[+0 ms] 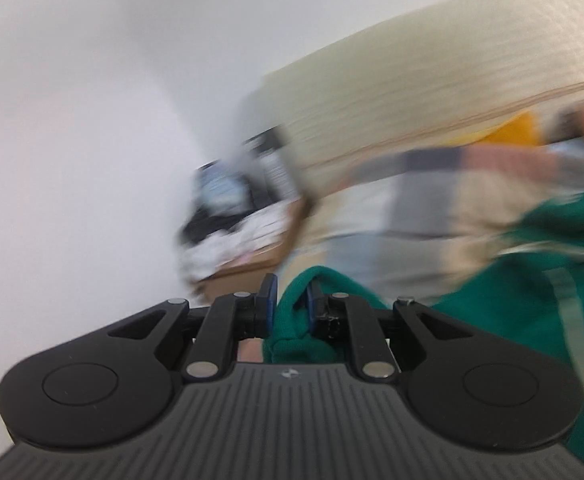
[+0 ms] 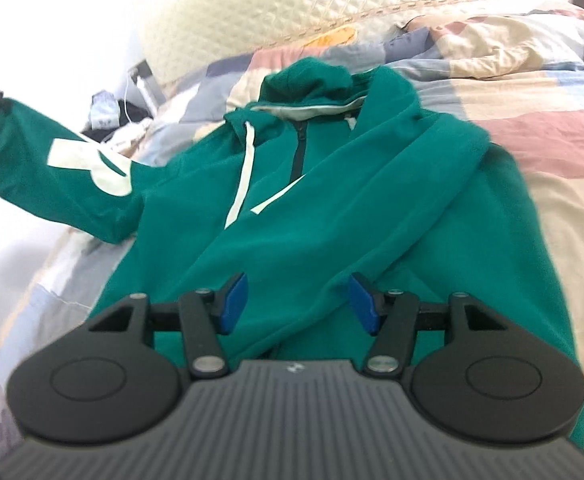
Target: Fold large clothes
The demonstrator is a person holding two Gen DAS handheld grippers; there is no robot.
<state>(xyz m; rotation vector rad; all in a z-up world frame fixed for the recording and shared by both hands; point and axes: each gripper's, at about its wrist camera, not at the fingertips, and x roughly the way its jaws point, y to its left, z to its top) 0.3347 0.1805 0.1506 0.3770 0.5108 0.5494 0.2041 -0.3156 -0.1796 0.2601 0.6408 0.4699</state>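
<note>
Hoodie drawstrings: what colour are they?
White, against the green hoodie; the drawstrings show best in the right wrist view.

L gripper [image 1: 290, 300] clamped on cloth; R gripper [image 2: 298, 300] spread wide.

A: Where does the left wrist view look from?
B: Low along its claw [image 1: 291, 305], tilted, close against green hoodie [image 1: 532, 280] cloth, facing the headboard [image 1: 412, 80].
A: And the right?
B: Above the hoodie [image 2: 332, 208], looking up the bed [image 2: 532, 128]. Both share hoodie, quilt, headboard.
</note>
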